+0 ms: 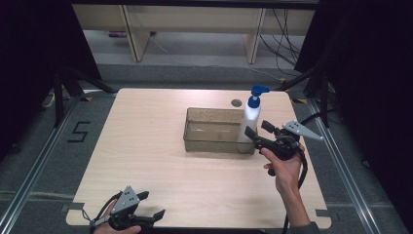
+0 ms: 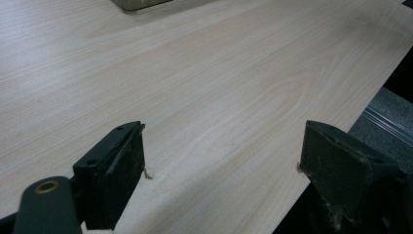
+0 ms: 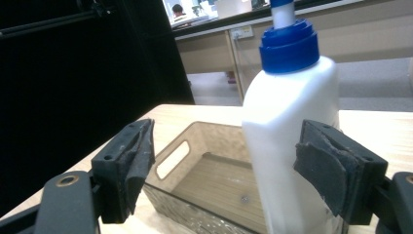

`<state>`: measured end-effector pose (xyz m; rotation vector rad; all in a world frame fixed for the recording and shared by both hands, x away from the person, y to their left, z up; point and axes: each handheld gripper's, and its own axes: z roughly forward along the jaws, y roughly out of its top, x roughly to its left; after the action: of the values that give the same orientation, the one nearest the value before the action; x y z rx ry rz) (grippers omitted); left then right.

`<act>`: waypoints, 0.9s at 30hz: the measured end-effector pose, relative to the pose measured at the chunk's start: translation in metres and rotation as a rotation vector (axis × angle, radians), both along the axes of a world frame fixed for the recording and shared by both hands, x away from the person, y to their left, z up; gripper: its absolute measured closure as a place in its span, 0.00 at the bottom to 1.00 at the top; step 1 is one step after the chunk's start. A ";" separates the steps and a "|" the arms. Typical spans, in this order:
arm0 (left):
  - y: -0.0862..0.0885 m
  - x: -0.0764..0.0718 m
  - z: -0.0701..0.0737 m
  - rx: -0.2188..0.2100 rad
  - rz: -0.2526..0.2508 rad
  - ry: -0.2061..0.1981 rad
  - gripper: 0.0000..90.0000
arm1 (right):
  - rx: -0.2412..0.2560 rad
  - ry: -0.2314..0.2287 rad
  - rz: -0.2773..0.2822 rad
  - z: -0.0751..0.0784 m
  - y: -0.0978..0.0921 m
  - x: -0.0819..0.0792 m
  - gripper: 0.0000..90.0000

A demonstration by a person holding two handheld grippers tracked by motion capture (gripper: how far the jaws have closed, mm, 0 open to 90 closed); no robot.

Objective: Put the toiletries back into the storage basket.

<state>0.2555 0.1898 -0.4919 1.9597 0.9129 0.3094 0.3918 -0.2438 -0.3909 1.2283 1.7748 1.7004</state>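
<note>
High view: upright pump bottle (image 1: 250, 123), nozzle pointing right, between right gripper's (image 1: 258, 134) spread fingers; left gripper (image 1: 152, 206) agape.

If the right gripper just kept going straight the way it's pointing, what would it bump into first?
Most likely the white pump bottle. The right gripper is open, and the bottle stands right ahead between its jaws, nearer one jaw, at the end of the clear bin. Whether that jaw already touches the bottle is hard to tell.
</note>
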 end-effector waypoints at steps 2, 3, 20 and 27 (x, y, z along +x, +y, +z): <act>0.000 0.000 0.000 0.002 -0.001 0.000 0.18 | -0.001 0.005 0.010 -0.001 0.000 -0.001 0.25; 0.000 0.000 0.000 0.001 -0.001 0.000 0.18 | 0.014 0.022 0.018 -0.002 0.001 -0.003 0.25; 0.000 0.000 0.000 -0.002 0.004 0.000 0.18 | -0.009 0.044 0.055 -0.014 0.010 -0.016 0.25; 0.000 0.000 0.000 -0.006 0.007 -0.001 0.18 | -0.012 0.059 0.066 -0.021 0.013 -0.023 0.25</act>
<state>0.2554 0.1895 -0.4920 1.9511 0.9187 0.3110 0.3688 -0.2312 -0.4117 1.2400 1.8769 1.7028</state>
